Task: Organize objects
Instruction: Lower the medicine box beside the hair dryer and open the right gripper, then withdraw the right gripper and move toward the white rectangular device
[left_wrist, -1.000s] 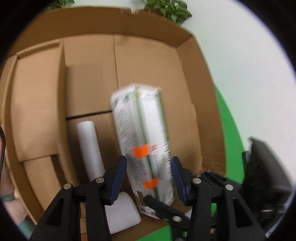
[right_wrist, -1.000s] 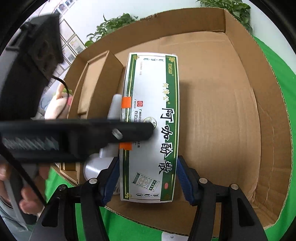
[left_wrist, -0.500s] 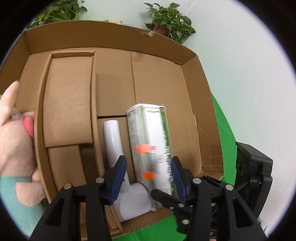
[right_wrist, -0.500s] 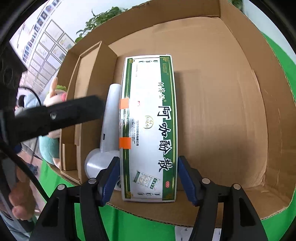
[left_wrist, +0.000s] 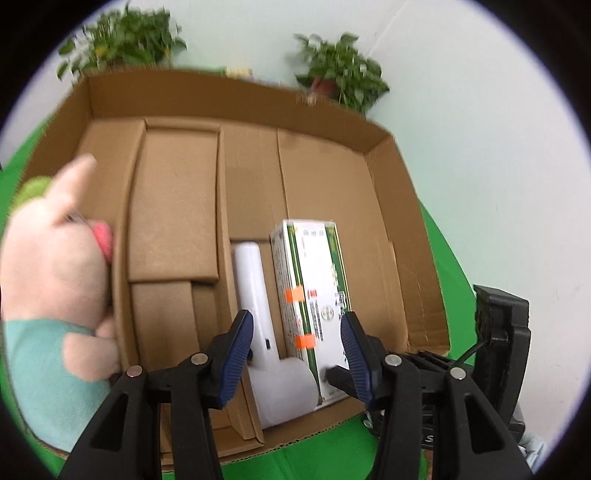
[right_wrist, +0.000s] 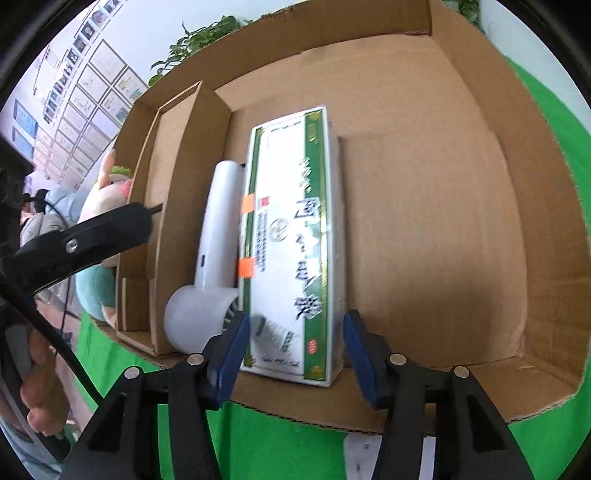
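Note:
A white and green medicine box (right_wrist: 291, 243) lies flat in the open cardboard box (right_wrist: 424, 229), beside a white hair dryer (right_wrist: 210, 266). My right gripper (right_wrist: 293, 332) is open, its blue pads either side of the box's near end with small gaps. In the left wrist view my left gripper (left_wrist: 297, 339) is open and empty above the near edge, over the hair dryer (left_wrist: 266, 332) and medicine box (left_wrist: 314, 295). A pink plush toy (left_wrist: 51, 273) in a teal top sits outside the cardboard box's (left_wrist: 332, 177) left wall.
Cardboard inserts (left_wrist: 173, 221) fill the left part of the box. The box stands on a green cloth (right_wrist: 277, 443). Potted plants (left_wrist: 340, 77) stand behind it by the wall. The plush toy (right_wrist: 107, 206) also shows in the right wrist view.
The right gripper has let go of the medicine box, which now lies flat in the cardboard box. The left gripper has drawn back and up, so more of the box and the plush show.

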